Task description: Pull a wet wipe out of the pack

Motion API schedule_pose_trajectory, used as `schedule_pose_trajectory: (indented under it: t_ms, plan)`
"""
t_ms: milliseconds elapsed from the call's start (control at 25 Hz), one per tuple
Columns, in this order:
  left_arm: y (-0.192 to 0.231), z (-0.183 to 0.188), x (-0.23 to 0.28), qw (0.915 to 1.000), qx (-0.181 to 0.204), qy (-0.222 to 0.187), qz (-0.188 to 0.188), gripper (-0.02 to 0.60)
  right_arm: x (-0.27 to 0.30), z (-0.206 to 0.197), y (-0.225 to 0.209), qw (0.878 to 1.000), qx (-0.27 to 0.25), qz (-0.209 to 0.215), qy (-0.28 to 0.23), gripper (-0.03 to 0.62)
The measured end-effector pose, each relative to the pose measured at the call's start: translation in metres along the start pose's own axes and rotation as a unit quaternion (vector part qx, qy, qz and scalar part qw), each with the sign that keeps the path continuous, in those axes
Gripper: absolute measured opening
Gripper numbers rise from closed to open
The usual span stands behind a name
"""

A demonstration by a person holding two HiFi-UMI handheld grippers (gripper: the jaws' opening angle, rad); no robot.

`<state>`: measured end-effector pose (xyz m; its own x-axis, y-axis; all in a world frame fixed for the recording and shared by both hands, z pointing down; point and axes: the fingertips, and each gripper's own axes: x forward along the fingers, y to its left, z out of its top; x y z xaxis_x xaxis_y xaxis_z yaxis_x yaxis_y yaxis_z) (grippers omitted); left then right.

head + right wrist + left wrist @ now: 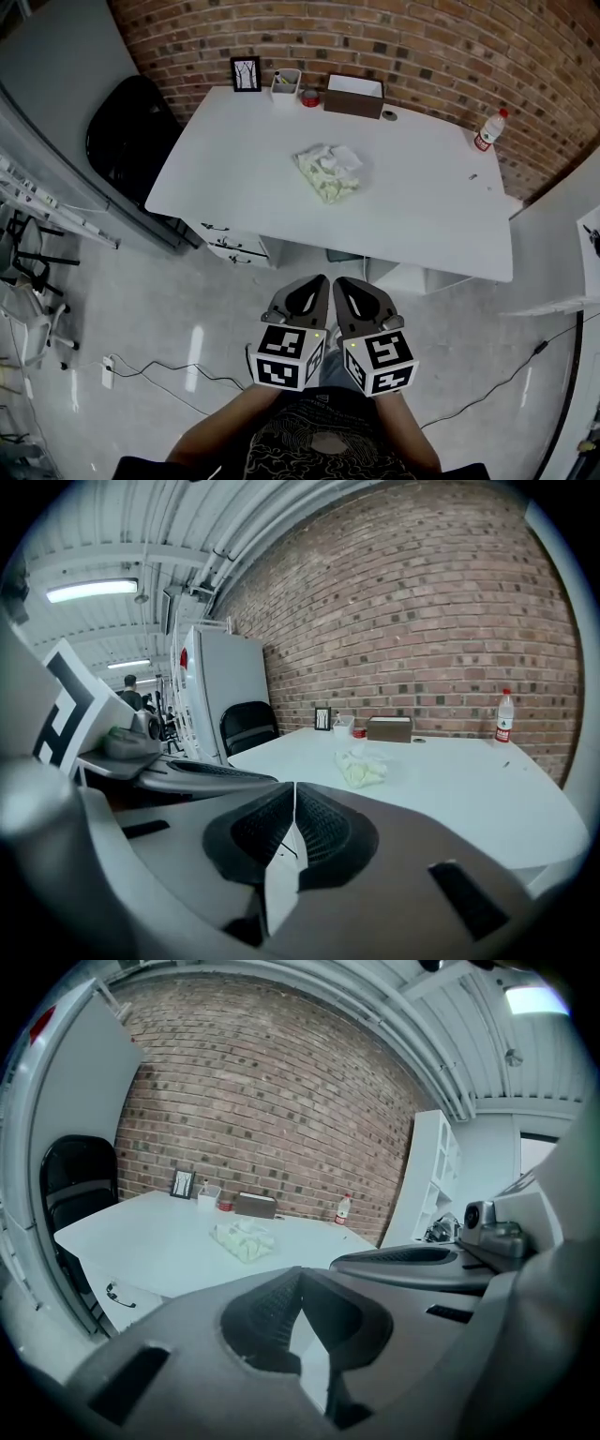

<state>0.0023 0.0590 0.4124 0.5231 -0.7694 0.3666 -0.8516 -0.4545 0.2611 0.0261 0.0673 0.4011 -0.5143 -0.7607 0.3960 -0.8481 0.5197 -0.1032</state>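
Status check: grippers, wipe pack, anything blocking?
Left gripper and right gripper both shut, empty, side by side short of the table. Wet wipe pack lies mid-table, not yet touched. Nothing between grippers and pack.

Bottle [488, 129], brown box [354, 96], picture frame [246, 74]

No readable text anywhere; the bottle [487, 130] label is too small to make out.
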Motion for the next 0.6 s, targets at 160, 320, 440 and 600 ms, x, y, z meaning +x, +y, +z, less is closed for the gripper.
schedule_pose_trajectory:
  t_ms: [160, 320, 440, 600]
  plan:
    - [0.006, 0.010, 0.027, 0.9999, -0.006, 0.003, 0.015, 0.011, 0.015, 0.008, -0.025, 1.000, 0.002, 0.012, 0.002, 0.020]
    - [0.010, 0.019, 0.049, 0.9995, -0.009, 0.005, 0.030, 0.011, 0.030, 0.014, -0.048, 1.000, 0.009, 0.020, 0.006, 0.020]
    - [0.011, 0.024, 0.064, 0.9991, -0.010, 0.008, 0.040, 0.011, 0.038, 0.019, -0.064, 1.000, 0.009, 0.026, 0.007, 0.020]
    - [0.012, 0.033, 0.083, 0.9984, -0.008, 0.007, 0.055, 0.011, 0.049, 0.028, -0.083, 0.999, 0.004, 0.039, 0.004, 0.020]
